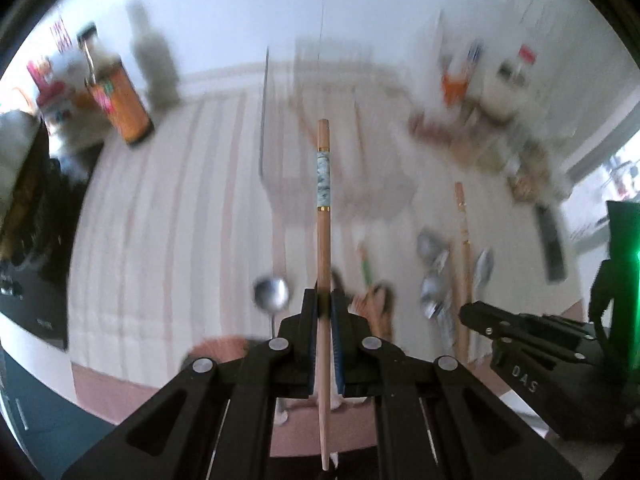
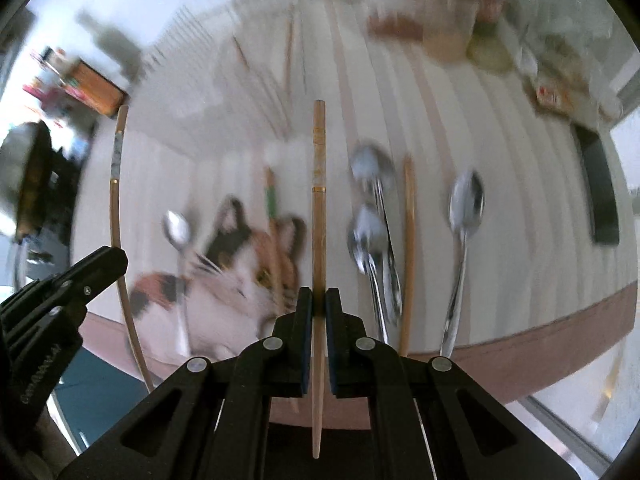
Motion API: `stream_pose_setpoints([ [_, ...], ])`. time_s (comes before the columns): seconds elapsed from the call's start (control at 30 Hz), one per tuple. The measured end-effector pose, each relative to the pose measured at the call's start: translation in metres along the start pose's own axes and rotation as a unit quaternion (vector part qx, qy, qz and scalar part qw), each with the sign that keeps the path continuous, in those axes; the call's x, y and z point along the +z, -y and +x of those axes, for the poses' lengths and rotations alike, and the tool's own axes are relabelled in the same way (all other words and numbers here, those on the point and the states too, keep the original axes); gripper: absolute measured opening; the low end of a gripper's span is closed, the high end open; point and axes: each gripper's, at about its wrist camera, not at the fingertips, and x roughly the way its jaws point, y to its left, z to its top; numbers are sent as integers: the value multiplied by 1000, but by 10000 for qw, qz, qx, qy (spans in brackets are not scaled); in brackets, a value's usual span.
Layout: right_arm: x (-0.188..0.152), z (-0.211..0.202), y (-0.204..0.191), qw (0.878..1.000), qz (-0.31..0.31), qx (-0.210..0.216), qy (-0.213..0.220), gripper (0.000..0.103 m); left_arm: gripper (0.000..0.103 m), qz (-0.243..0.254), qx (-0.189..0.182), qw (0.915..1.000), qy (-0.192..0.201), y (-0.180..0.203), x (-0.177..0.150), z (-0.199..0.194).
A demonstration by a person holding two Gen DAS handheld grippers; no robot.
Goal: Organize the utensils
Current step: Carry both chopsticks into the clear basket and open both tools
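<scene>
1. My left gripper (image 1: 325, 304) has its jaws clamped on a marbled-band chopstick (image 1: 323, 184), lifted above the table (image 1: 160, 200).
2. My right gripper (image 2: 319, 308) grips a second chopstick (image 2: 318, 208) likewise.
3. Spoons (image 2: 374, 240) lie on the striped table below, blurred.

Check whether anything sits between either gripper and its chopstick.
Nothing does. The left gripper is already shut on one chopstick, and the right gripper is shut on another chopstick. Both are held above the spoons.
</scene>
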Motion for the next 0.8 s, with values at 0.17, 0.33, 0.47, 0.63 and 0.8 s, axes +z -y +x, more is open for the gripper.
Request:
stream_pose_setpoints([
  [0.17,53,-55,-2,9979,8,433,486,6,4,-259,-422,9980,396,-7,63,-35],
  [0.33,126,-76,-4,9947,70,658,793,6,4,-551,-672,9958,279,-19,134,-20],
  [0.47,184,-56,-12,9953,47,698,673,6,4,-628,-661,9958,-102,-28,178,15],
  [0.63,239,-20,-28,9977,-60,541,414,6,4,-765,-735,9920,-688,-36,206,69],
  [0.8,262,24,-40,9990,-170,383,-135,8,6,-881,-542,9893,-1027,-42,209,95],
])
